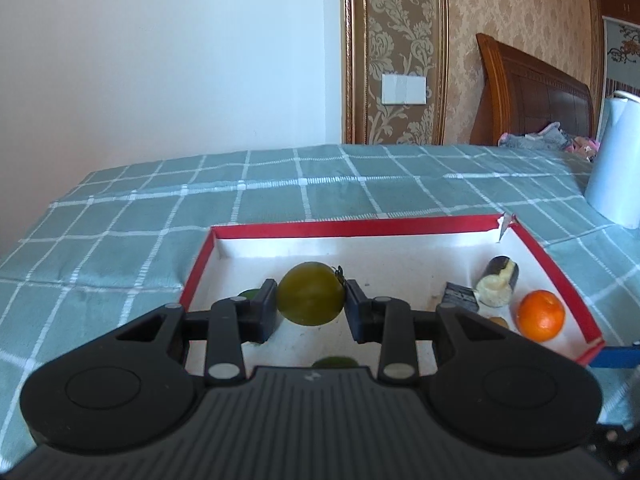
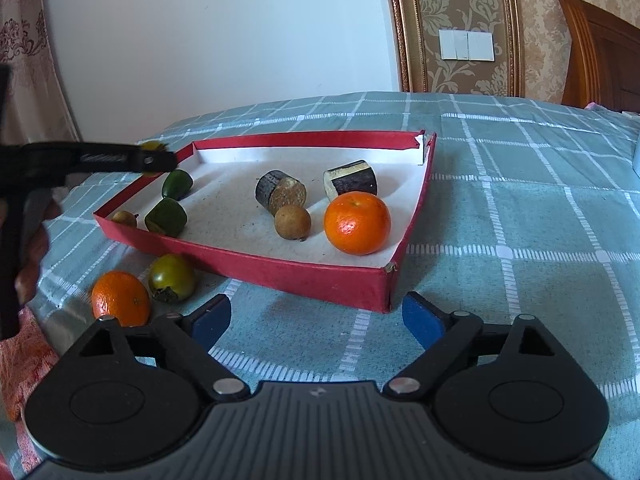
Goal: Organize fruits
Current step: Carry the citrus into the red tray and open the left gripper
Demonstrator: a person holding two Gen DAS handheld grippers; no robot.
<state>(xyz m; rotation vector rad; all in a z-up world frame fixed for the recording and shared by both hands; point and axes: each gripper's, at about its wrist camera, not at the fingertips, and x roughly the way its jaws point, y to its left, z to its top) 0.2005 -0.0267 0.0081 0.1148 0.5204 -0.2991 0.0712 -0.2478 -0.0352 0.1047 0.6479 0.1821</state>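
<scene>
While the left gripper (image 1: 311, 295) clamped a green fruit (image 1: 311, 294) over the box (image 1: 352, 227), lowering before release seemed wise; the right gripper (image 2: 316, 320) gaped empty at six o'clock.

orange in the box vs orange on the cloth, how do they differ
The orange in the box lies inside the red box at its near right corner; the orange on the cloth lies outside, beside a green fruit. The boxed one looks larger. Both are round and bright orange.
</scene>
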